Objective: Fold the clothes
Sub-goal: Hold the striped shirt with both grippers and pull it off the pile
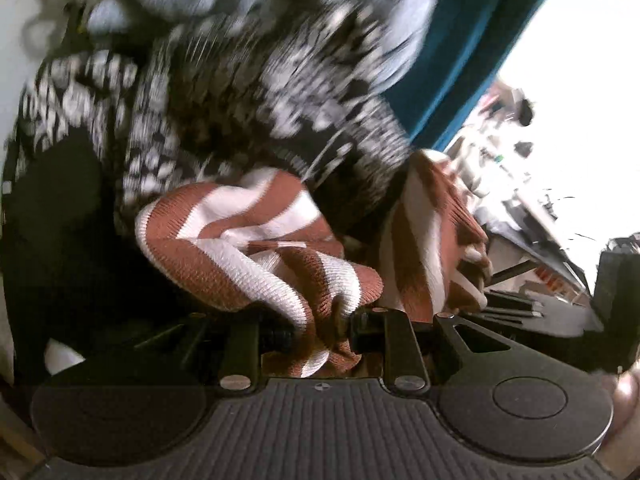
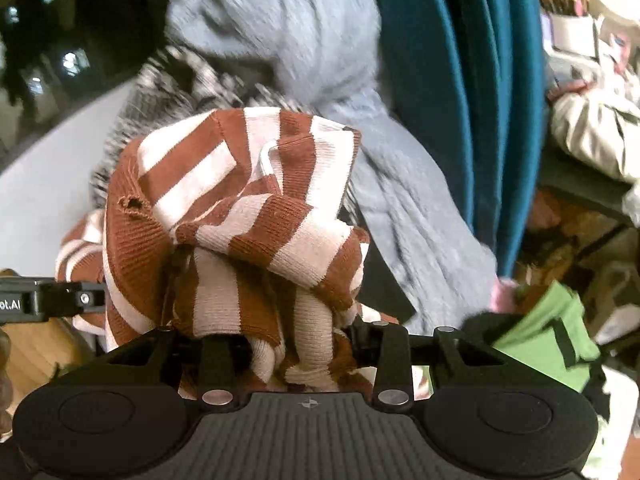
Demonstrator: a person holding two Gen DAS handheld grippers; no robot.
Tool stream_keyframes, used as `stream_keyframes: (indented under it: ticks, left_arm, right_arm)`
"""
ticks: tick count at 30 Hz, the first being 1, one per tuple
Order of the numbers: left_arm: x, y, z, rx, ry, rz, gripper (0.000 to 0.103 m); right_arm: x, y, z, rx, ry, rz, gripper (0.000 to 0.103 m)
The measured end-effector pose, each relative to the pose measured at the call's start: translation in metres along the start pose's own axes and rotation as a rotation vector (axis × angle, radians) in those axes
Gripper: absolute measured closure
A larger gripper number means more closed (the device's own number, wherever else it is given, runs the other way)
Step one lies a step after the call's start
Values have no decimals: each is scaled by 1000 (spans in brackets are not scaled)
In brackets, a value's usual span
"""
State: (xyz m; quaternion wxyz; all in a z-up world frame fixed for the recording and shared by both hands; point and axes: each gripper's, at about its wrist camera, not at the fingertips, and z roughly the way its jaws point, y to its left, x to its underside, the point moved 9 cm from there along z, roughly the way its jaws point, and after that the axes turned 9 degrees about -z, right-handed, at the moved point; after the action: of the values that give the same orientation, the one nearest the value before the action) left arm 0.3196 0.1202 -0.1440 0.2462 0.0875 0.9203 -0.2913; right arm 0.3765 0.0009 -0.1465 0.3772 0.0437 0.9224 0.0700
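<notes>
Your left fingers (image 1: 320, 332) and right fingers (image 2: 296, 344) both pinch the striped top (image 2: 240, 208), held up over the clothes pile (image 1: 224, 92). It is soft and floppy, so grab its edges to spread it flat.

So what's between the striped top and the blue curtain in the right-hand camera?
A grey knit garment lies between the striped top and the blue curtain, draped diagonally in the right wrist view. The right tongs grip the top's bunched fabric.
</notes>
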Motion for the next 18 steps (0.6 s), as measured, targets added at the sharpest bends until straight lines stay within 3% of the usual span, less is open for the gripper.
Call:
stream_keyframes:
  ticks: [5,18]
  left_arm:
    - [7,6,18,-91,60,10,78]
    - [20,13,25,-90,114,-4,76]
  right_arm:
    - [14,2,19,33,77,-1,72]
    - [23,9,27,83,142,-8,71]
